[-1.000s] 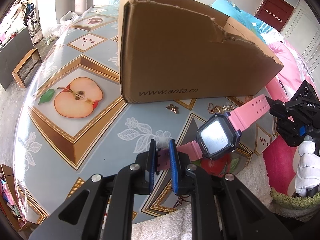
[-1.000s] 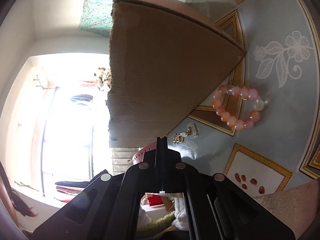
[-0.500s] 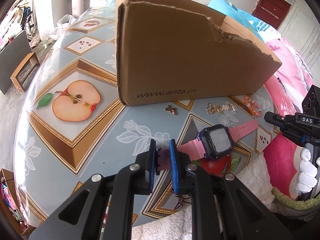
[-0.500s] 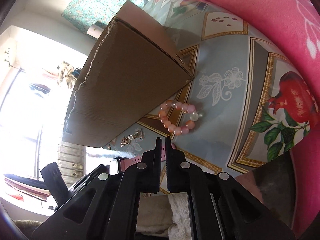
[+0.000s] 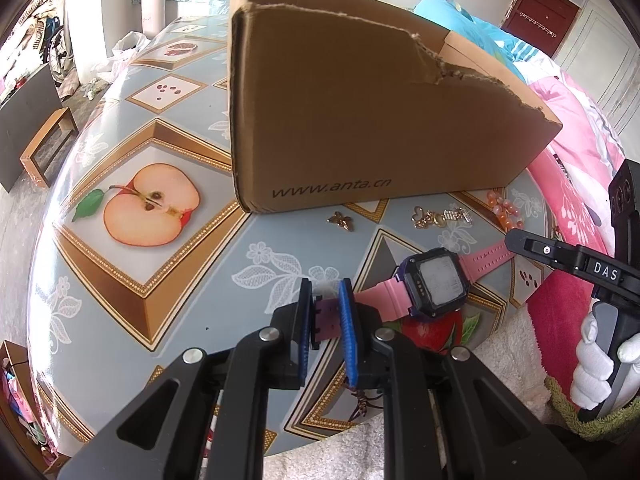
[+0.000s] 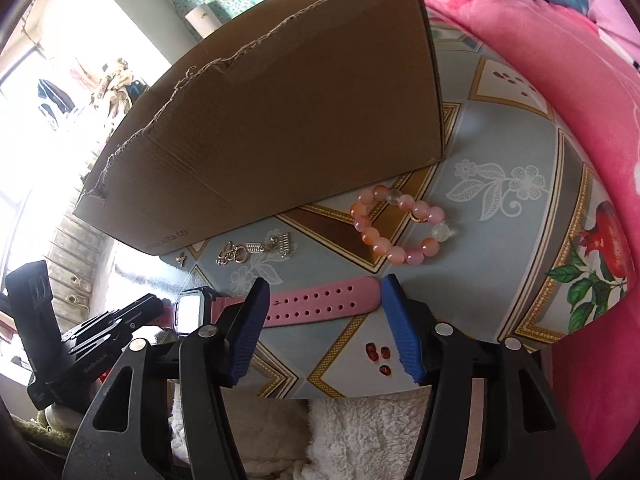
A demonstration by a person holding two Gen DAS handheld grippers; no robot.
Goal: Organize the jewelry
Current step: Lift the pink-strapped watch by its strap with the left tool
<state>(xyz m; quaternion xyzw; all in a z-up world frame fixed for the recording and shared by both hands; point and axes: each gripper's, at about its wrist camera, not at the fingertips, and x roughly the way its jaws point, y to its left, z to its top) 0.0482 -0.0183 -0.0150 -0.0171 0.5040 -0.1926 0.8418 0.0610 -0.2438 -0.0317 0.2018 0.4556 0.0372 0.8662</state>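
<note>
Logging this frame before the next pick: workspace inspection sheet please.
Surface: round table with a fruit-print cover.
Job's things: pink watch flat near the table's front edge; bead bracelet, gold charms and a small butterfly charm lie in front of the cardboard box, which has a torn upper edge.
Clutter: nothing seen.
Grippers: left gripper shut on the watch's strap end; right gripper opening, the other strap lies loose between its jaws.
Cables: nothing seen.
Surroundings: pink blanket, white fleece below the table's edge, dark red door.
</note>
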